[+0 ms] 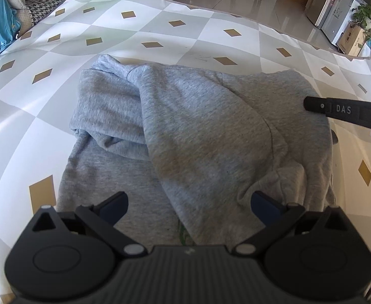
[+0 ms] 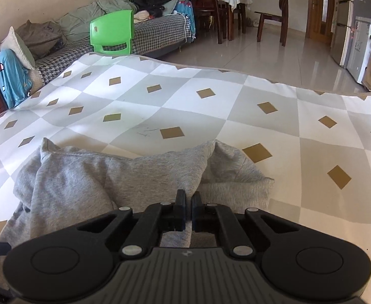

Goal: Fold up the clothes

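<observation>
So the grey sweatshirt [image 1: 198, 136] is lying partly folded on the checkered cloth [image 1: 160, 33] with the little tan diamonds, which covers the tabletop. In my left wrist view it fills the middle, one panel flipped over the body, bunched fabric around 10 o'clock. My left tongs [image 1: 189, 206] are spread wide open above the near part of it, nothing between the fingers. My right tongs [image 2: 188, 204] are closed tight, and they seem to be pinching a fold of the grey fabric, though I can't quite tell for sure. From the left camera the right tongs come in at 3 o'clock, and you can read "DAS" printed in pale letters on the black finger [image 1: 337, 109].
</observation>
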Tool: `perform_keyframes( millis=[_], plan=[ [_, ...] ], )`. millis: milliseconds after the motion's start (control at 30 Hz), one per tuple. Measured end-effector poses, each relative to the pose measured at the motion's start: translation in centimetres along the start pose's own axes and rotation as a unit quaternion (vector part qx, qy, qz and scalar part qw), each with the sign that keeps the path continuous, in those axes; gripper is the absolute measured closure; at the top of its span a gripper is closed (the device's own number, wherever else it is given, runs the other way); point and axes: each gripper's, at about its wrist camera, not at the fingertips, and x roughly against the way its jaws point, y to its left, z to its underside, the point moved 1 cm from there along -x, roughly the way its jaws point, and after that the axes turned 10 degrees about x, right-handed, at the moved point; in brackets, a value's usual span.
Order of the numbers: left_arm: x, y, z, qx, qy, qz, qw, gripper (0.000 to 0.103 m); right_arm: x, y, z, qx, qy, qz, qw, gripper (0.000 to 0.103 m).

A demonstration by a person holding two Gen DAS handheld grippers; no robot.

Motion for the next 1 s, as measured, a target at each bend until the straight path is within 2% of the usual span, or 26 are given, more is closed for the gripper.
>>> perform_keyframes(
  millis=[100,133,167,333,467,633,867,1000],
  plan=[
    [-1.2,-0.3,0.5,-0.015,0.034,0.002,0.9993,0.0,-1.2,-0.2,0.6,0.007,0.049,0.018,0.999,0.095],
    [-1.6,-0.3,0.8,-0.02,0.044,0.0,0.9988,0.0,-1.2,-0.4,0.7,0.002,0.056,0.022,0.998,0.086],
    [-2.1,-0.3,1.2,-0.025,0.051,-0.003,0.9984,0.0,-0.9,-0.7,0.7,-0.005,0.057,0.025,0.998,0.081],
    [-2.3,0.0,1.6,-0.031,0.044,-0.014,0.9985,0.0,2.6,-1.6,-0.1,-0.024,0.012,0.002,1.0,0.07],
    [-2.3,0.1,1.9,-0.035,0.046,-0.015,0.9982,0.0,4.5,-0.3,0.5,-0.005,0.012,-0.06,0.998,0.069],
    [-1.5,0.5,2.1,-0.03,0.036,-0.019,0.9987,0.0,6.1,2.5,1.7,0.018,0.025,-0.149,0.988,0.069],
    [0.1,1.4,2.3,-0.035,0.023,-0.017,0.999,0.0,7.1,7.1,3.5,0.102,0.032,-0.168,0.98,0.068],
    [0.3,2.1,2.7,-0.034,0.027,-0.02,0.9989,0.0,6.1,8.4,4.3,0.129,0.047,-0.155,0.978,0.068]
  ],
)
